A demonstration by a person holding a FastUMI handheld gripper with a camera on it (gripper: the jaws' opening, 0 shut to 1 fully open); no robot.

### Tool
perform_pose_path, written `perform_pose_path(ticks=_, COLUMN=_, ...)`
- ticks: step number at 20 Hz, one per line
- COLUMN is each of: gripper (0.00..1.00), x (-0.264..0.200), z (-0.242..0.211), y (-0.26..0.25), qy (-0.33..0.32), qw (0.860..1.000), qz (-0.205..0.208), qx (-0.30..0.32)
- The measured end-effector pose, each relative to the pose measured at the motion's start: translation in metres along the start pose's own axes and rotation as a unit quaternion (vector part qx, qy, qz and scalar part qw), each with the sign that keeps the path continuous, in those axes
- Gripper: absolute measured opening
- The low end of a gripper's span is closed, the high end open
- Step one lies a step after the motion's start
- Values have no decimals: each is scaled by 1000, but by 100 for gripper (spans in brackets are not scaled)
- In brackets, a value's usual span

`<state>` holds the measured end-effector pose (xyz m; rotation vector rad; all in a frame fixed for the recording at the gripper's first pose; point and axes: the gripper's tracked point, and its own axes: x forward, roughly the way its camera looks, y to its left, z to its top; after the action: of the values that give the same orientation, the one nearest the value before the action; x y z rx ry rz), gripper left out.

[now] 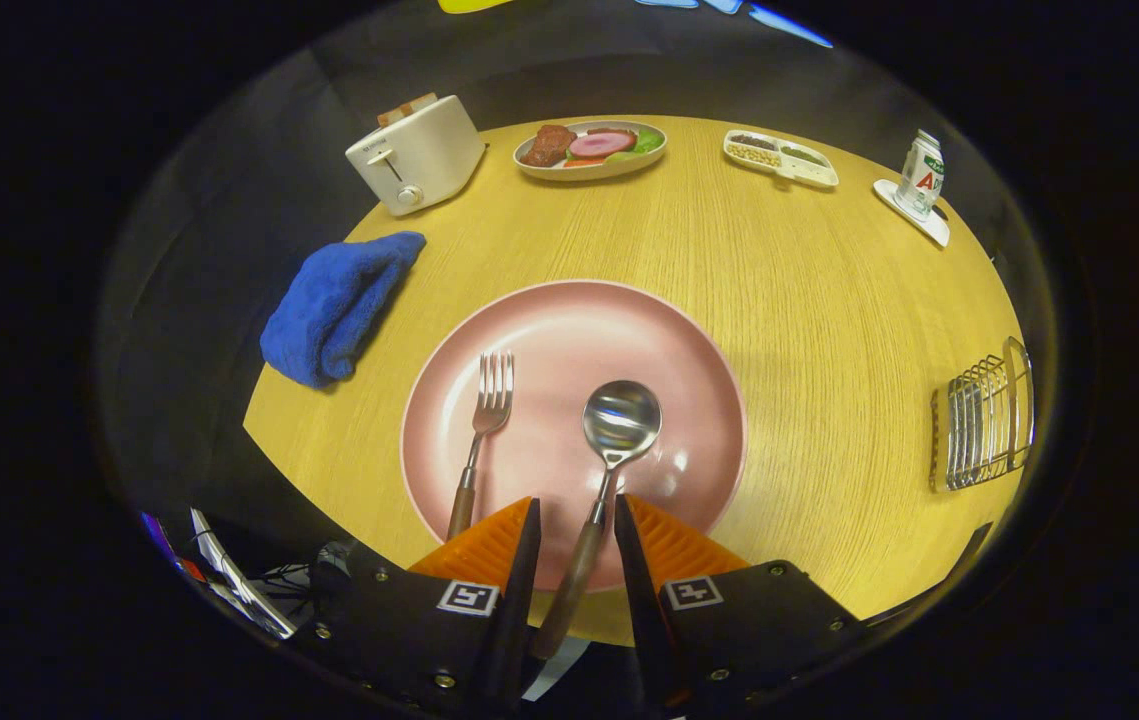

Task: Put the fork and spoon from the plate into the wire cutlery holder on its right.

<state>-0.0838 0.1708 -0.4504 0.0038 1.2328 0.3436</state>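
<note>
Wood-handled spoon (601,470) is lying on the pink plate (699,350), bowl toward the plate centre, handle running back over the near rim and sitting between the fingers of the hand-held gripper (575,525). Fingers are standing apart on either side of the handle, not pressing on it yet as far as I can tell. Fork (481,432) is lying beside the spoon on the same plate, its handle just outside the left finger. Plate is sitting near the counter's (829,300) near edge; wire cutlery holder (984,420) is sitting at the counter's right edge, well apart from the plate. Handling read: both pieces are looking light and rigid; the polished metal neck is likely slippery, the wooden handle grippier and thicker. I'm favouring a grasp mid-handle, where it's overhanging the rim and giving clearance underneath. Plate is probably ceramic, so scraping or levering against it is risking a shift.
</note>
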Motion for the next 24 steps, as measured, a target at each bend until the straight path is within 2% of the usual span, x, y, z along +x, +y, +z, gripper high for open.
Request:
perform_pose_path(ticks=4, gripper=46, x=9, z=-3, y=-1, qy=14, qw=1000, qz=-7, qx=0)
perform_pose_path(ticks=5, gripper=46, x=9, z=0, y=-2, qy=14, qw=1000, qz=2, qx=5)
perform_pose_path(ticks=7, gripper=21, x=7, z=-2, y=0, qy=22, qw=1000, qz=3, qx=15)
perform_pose_path(ticks=10, gripper=21, x=21, z=2, y=-1, qy=15, qw=1000, qz=2, qx=25)
perform_pose_path(ticks=11, gripper=2, x=11, z=2, y=1, qy=18, qw=999, qz=9, qx=29)
perform_pose_path(ticks=18, gripper=2, x=-1, z=14, y=-1, qy=-4, qw=999, qz=22, qx=46)
perform_pose_path(ticks=24, gripper=2, x=-35, z=44, y=-28, qy=-53, qw=995, qz=15, qx=78)
